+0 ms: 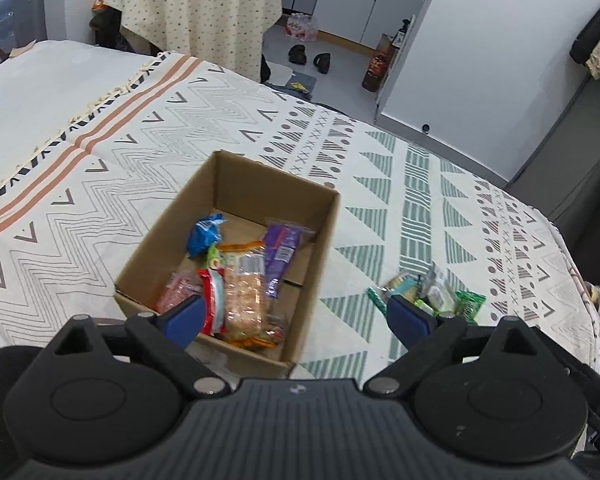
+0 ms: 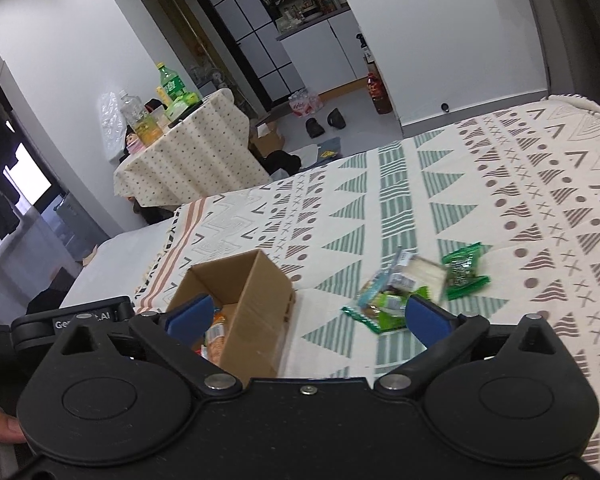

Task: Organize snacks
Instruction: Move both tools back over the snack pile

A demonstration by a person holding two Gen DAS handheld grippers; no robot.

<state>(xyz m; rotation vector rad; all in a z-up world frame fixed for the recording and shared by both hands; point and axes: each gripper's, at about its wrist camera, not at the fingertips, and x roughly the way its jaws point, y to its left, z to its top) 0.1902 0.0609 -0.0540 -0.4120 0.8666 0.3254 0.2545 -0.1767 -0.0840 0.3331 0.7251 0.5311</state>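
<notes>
A brown cardboard box [image 1: 324,224] sits open on the patterned bedspread and holds several snack packets, among them a blue one [image 1: 204,236], a purple one [image 1: 282,246] and a clear bag of orange crackers [image 1: 244,292]. To its right lies a small pile of loose snacks [image 1: 432,294], mostly green wrappers. My left gripper [image 1: 300,320] hovers open above the box's near edge, nothing between its blue pads. In the right wrist view the box [image 2: 260,300] stands left of the pile [image 2: 404,292], with a green packet [image 2: 462,270] at its right. My right gripper [image 2: 312,318] is open and empty.
The bedspread [image 1: 380,184] covers a wide bed. Beyond it stands a round table with a dotted cloth [image 2: 188,152] carrying bottles. Shoes [image 1: 310,58] and a pack of bottles [image 1: 302,28] lie on the floor. The other gripper's black body [image 2: 72,320] shows at the left.
</notes>
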